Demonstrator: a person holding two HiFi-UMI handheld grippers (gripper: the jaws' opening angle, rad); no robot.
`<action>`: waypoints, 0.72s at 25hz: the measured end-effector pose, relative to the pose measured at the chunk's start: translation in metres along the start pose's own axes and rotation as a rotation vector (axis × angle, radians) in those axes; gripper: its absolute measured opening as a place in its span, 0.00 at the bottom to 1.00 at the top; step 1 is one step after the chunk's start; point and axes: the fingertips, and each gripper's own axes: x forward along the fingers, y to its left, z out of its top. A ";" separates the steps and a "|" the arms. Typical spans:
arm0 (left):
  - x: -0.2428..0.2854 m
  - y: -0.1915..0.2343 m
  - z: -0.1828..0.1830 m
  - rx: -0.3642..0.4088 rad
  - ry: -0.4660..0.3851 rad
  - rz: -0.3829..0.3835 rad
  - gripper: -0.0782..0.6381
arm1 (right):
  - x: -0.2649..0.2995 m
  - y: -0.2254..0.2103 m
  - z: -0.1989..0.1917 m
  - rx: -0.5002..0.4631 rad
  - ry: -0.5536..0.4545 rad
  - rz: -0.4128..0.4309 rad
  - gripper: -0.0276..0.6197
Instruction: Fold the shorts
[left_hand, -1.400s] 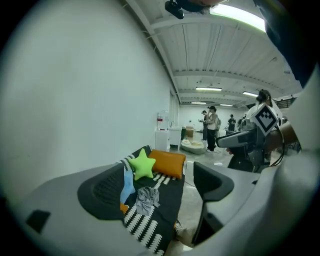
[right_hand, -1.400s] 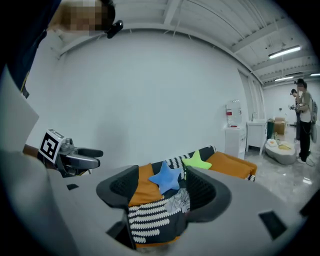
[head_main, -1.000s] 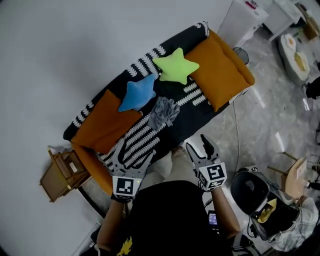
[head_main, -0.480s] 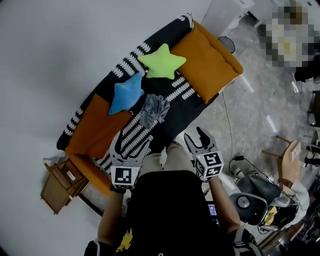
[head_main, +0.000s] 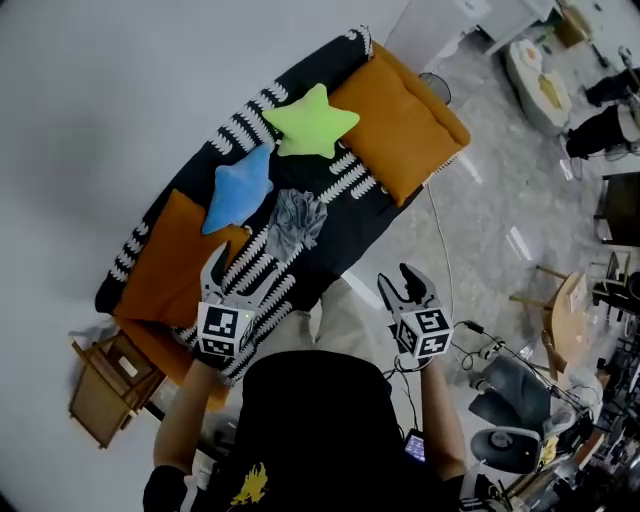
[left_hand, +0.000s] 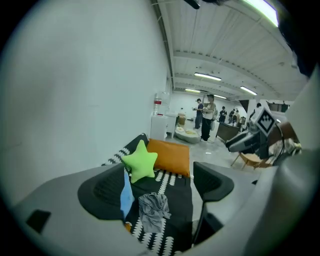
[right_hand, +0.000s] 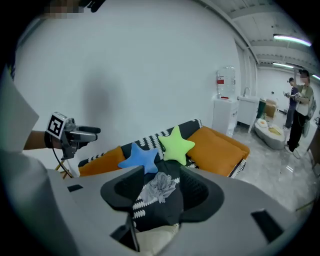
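The grey shorts (head_main: 295, 220) lie crumpled in the middle of a black sofa (head_main: 385, 225) with white patterning. My left gripper (head_main: 226, 262) hovers over the sofa's near left part, short of the shorts, with its jaws open and nothing in them. In the left gripper view the shorts (left_hand: 154, 210) show through the wide gap of the left gripper (left_hand: 160, 189). My right gripper (head_main: 398, 284) hangs off the sofa's front edge above the floor. Its jaws are closing with a gap between them and nothing there; the shorts (right_hand: 160, 186) show well beyond the right gripper (right_hand: 161, 195).
A green star pillow (head_main: 310, 120) and a blue star pillow (head_main: 238, 190) lie behind the shorts. Orange cushions (head_main: 405, 115) sit at both sofa ends. A wooden side table (head_main: 100, 385) stands at the left. People (left_hand: 207, 117) stand far off.
Both grippers have sunk lower. The left one moved leftward over the sofa's near left end. The right gripper's jaws have narrowed a little.
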 end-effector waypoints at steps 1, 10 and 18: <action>0.002 0.003 -0.001 -0.034 0.013 -0.016 0.72 | 0.011 -0.003 -0.004 0.008 0.001 0.000 0.41; 0.139 0.034 -0.062 0.035 0.229 -0.184 0.70 | 0.138 -0.067 -0.049 0.210 0.047 -0.168 0.30; 0.298 0.077 -0.103 -0.035 0.250 -0.090 0.48 | 0.246 -0.123 -0.098 0.281 0.106 -0.175 0.18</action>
